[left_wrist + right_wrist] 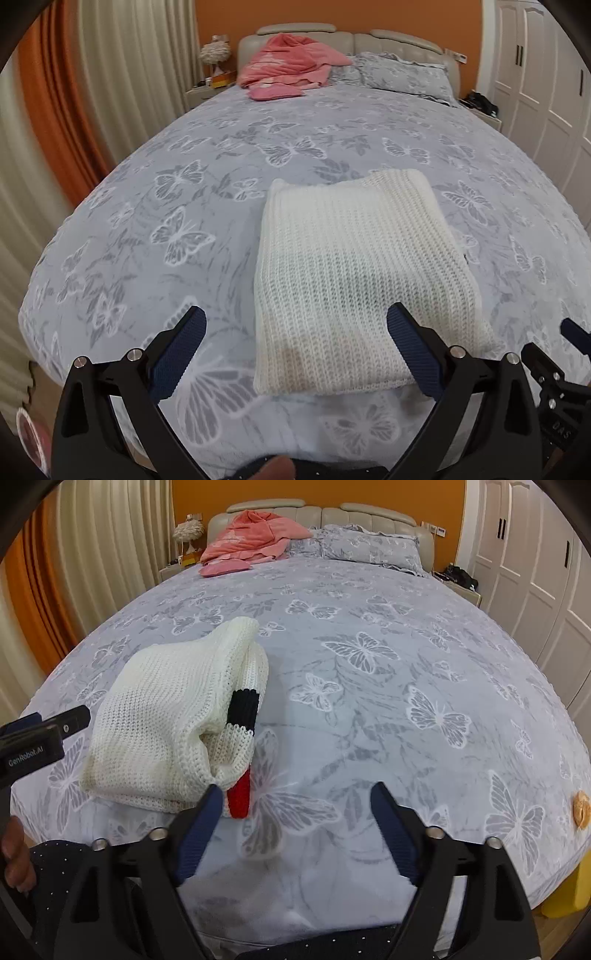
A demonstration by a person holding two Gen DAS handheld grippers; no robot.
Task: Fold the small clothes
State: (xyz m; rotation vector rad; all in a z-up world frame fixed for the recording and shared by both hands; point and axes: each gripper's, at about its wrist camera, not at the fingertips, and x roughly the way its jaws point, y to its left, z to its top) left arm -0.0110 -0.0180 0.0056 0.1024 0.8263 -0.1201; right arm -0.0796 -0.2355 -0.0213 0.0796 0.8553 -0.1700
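Note:
A white knitted sweater [354, 266] lies folded into a thick rectangle on the grey butterfly-print bed [184, 177]. In the right wrist view the same sweater [166, 720] shows its open side, with a black cuff [243, 707] and a red cuff [240, 797] sticking out. My left gripper [295, 325] stands open over the sweater's near edge, nothing pressed between its blue pads. My right gripper [299, 805] is open too, just right of the sweater's near corner, over bare bedspread. The left gripper's body [37, 738] shows at the left edge of the right wrist view.
Pink clothes [288, 66] are heaped by the headboard [399, 40], next to a pillow [399, 74]. Curtains [74, 110] hang on the left, white wardrobe doors [546, 81] stand on the right. A small orange thing [581, 808] lies at the bed's right edge.

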